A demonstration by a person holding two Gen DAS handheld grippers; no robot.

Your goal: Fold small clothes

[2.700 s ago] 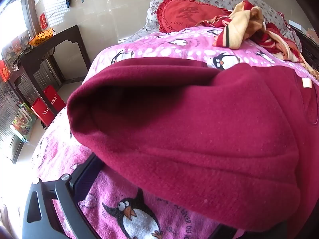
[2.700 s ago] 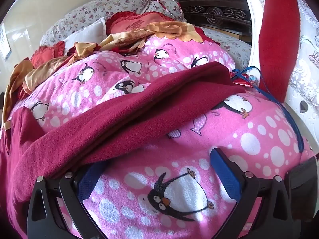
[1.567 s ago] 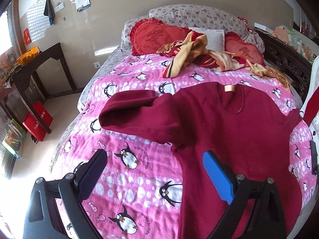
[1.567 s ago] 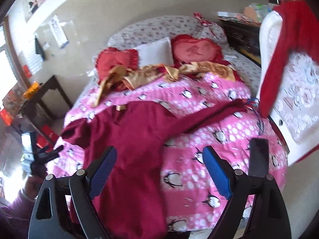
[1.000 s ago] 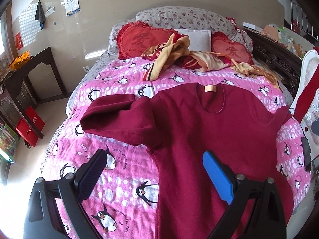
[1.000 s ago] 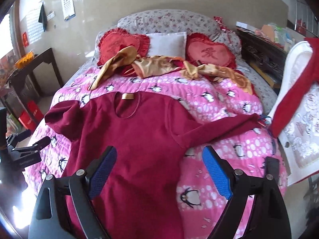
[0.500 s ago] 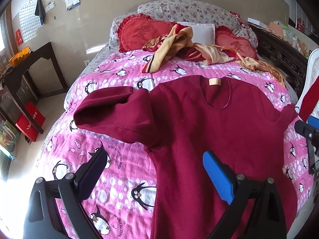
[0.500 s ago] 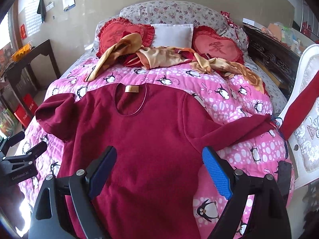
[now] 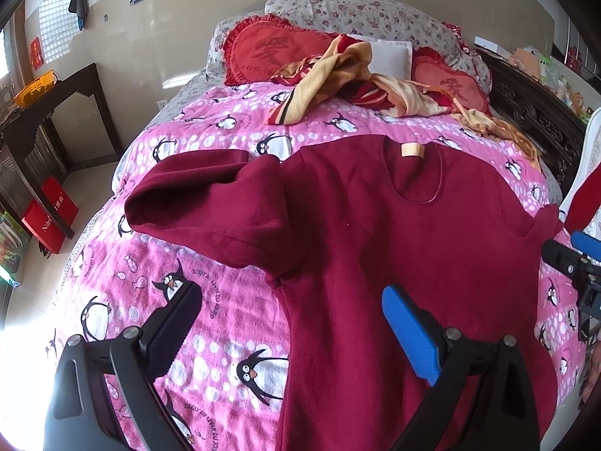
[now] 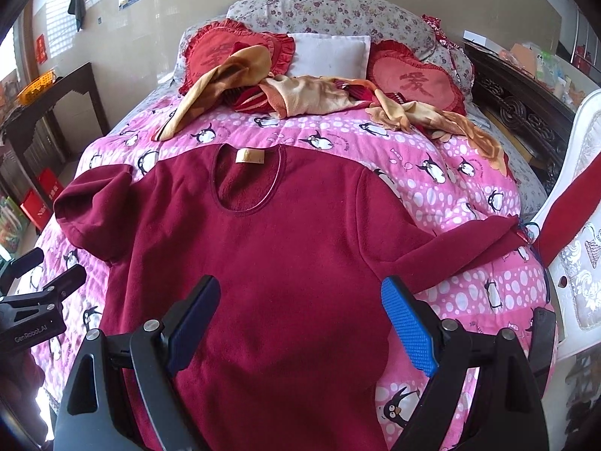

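A dark red long-sleeved fleece top (image 9: 394, 240) (image 10: 270, 255) lies spread on the pink penguin bedspread (image 9: 124, 300) (image 10: 450, 188), neck toward the pillows. Its left sleeve (image 9: 195, 195) is folded back on itself; its right sleeve (image 10: 462, 244) stretches out to the bed's right edge. My left gripper (image 9: 293, 323) is open and empty, held above the top's left side. My right gripper (image 10: 300, 319) is open and empty above the top's lower body. Each gripper shows at the edge of the other's view, the right one (image 9: 574, 259) and the left one (image 10: 37, 293).
Red heart cushions (image 10: 413, 79), a white pillow (image 10: 326, 56) and a crumpled orange and red cloth (image 10: 300, 97) lie at the head of the bed. A dark side table (image 9: 49, 112) stands left. A white chair with a red garment (image 10: 571, 203) stands right.
Both grippers have let go of the sleeves and pulled back and up from the bed, then drifted a little closer over the top. The top lies as before.
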